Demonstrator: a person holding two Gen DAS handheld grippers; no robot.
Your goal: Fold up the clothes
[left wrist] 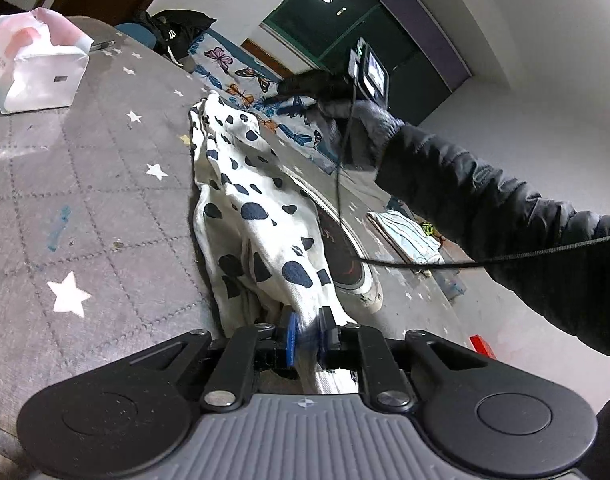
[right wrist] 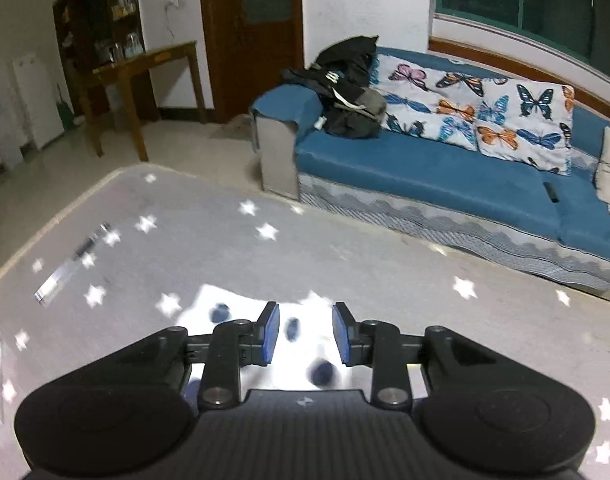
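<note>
A white garment with dark blue spots (left wrist: 249,208) lies bunched in a long strip on the grey star-patterned table cover (left wrist: 85,184). My left gripper (left wrist: 308,338) is shut on its near end and holds that end pinched between the blue pads. In the left wrist view the right gripper (left wrist: 367,76) is held up in a gloved hand beyond the garment's far end. In the right wrist view my right gripper (right wrist: 306,334) is open above the blurred garment (right wrist: 301,322), with cloth showing between its spread fingers (right wrist: 271,332). It holds nothing.
A white and pink tissue pack (left wrist: 37,68) stands at the table's far left. A round scale (left wrist: 345,256) and a folded striped cloth (left wrist: 409,236) lie right of the garment. A blue sofa (right wrist: 445,176) with butterfly cushions and dark clothes stands behind the table. A clear strip (right wrist: 73,264) lies left.
</note>
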